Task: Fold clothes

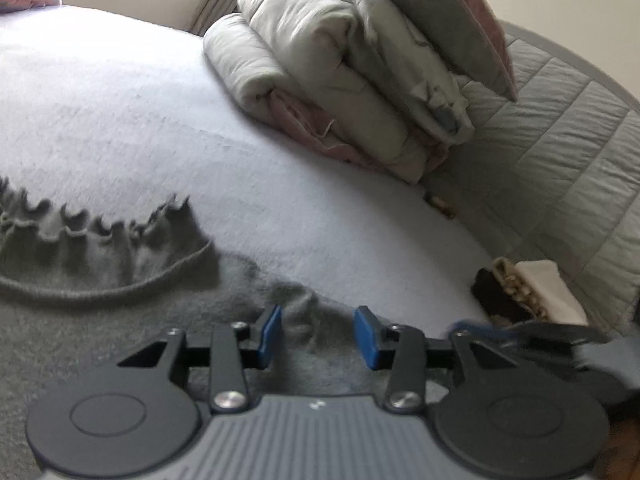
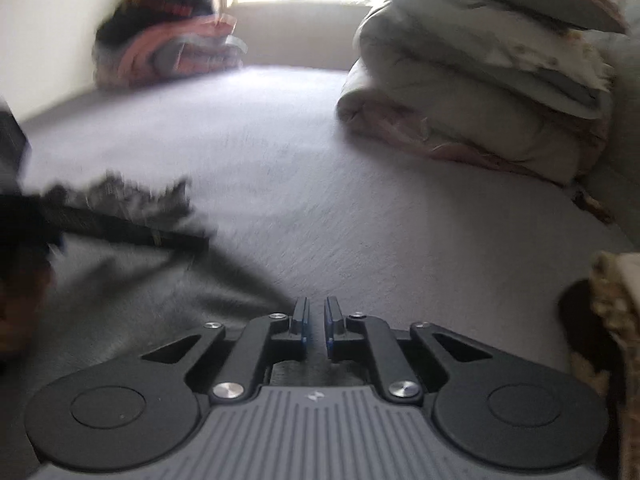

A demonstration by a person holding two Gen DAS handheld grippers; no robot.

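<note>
Here the grey garment (image 1: 120,264) lies flat on the pale lilac bed cover (image 1: 120,100), filling the lower left of the left wrist view and running under the left gripper (image 1: 318,334). Its blue pads (image 1: 270,334) stand apart, with a raised fold of the grey fabric between them; the pads do not press on it. The garment's ruffled edge (image 1: 92,220) runs from the left edge toward the centre of the frame, with a cord-like seam curving below it, so the long axis lies roughly left to right.

In the right wrist view the same garment (image 2: 132,280) is blurred at lower left, its edge ending just left of the right gripper (image 2: 317,322). That gripper's jaws are nearly together, a narrow gap showing between them; whether fabric is caught there I cannot tell.

A folded stack of quilts (image 1: 344,68) sits at upper centre. At the right edge, a small woven basket (image 1: 516,284) holds something white.
</note>
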